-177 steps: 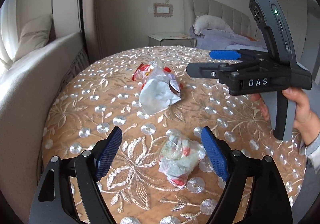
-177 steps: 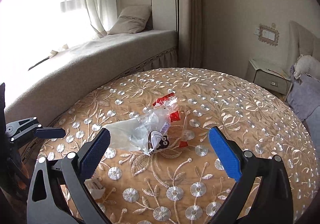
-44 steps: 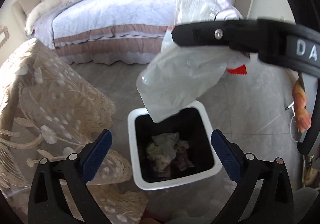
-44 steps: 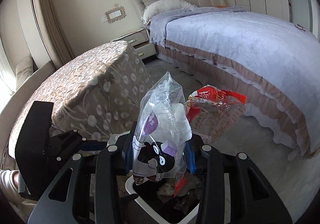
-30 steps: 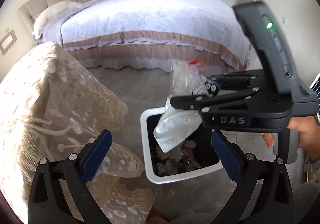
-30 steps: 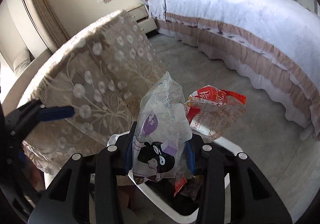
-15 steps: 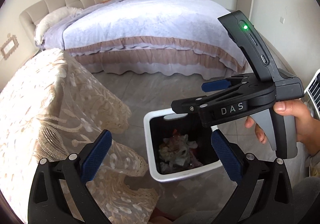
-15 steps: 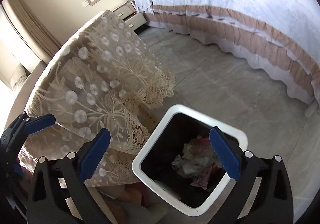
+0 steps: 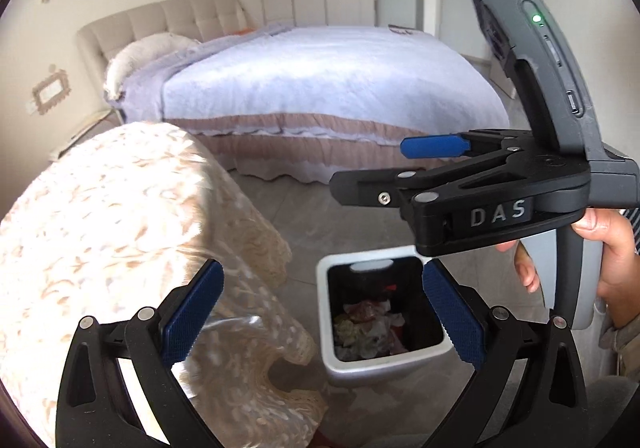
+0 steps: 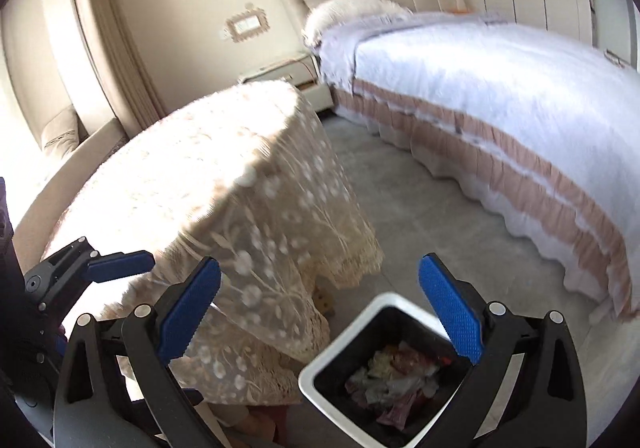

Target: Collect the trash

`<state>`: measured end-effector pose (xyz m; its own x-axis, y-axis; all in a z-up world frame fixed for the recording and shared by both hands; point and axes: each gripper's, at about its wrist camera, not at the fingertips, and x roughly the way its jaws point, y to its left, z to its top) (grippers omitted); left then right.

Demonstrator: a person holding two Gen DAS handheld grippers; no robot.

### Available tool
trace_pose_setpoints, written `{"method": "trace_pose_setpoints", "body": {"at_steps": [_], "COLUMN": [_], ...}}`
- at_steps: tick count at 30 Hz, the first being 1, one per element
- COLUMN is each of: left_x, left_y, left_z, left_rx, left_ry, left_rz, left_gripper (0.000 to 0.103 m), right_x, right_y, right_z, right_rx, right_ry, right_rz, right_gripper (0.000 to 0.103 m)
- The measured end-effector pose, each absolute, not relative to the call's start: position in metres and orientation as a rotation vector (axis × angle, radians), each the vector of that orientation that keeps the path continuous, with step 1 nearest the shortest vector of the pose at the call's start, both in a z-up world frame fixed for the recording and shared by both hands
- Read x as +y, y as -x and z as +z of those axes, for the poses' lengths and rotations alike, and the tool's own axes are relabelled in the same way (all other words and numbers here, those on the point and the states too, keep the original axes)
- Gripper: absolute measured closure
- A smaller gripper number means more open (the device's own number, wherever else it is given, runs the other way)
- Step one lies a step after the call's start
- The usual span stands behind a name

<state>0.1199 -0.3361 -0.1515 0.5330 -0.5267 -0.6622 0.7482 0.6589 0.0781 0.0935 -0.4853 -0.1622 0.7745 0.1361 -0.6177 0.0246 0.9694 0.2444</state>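
Note:
A white square bin with a black liner [image 9: 332, 360] stands on the floor beside the table; crumpled wrappers and plastic trash [image 9: 370, 322] lie inside it. It also shows in the right wrist view [image 10: 320, 364], with the trash [image 10: 394, 376] in it. My left gripper [image 9: 320, 312] is open and empty above the bin. My right gripper [image 10: 320, 312] is open and empty, above and left of the bin; in the left wrist view it [image 9: 400, 164] hangs higher at the right, held by a hand.
A round table under a lace cloth [image 10: 208, 184] stands left of the bin, its hem hanging low. A bed with a lilac cover [image 10: 500, 88] lies behind across the grey tile floor [image 10: 420, 216]. A nightstand [image 10: 288, 76] is by the wall.
Since 1.0 s ago my right gripper opened and dropped the plastic bag and red wrapper into the bin. Both grippers have since lifted and tilted up away from it.

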Motion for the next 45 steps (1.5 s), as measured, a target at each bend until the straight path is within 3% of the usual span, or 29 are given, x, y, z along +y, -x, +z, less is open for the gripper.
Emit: {"method": "trace_pose_setpoints", "body": {"at_steps": [28, 45], "left_x": [-0.067, 0.015], "left_y": [-0.116, -0.098], "left_z": [-0.039, -0.031], "left_rx": [0.354, 0.321], "left_ry": [-0.038, 0.032], "left_rz": [-0.135, 0.068], "left_gripper": [0.005, 0.005], "right_x": [-0.23, -0.166], "right_y": [-0.109, -0.111], "right_z": [-0.023, -0.012], "right_rx": [0.19, 0.196], "right_ry": [0.14, 0.066], "right_rz": [0.292, 0.342], "right_gripper": [0.004, 0.004]}}
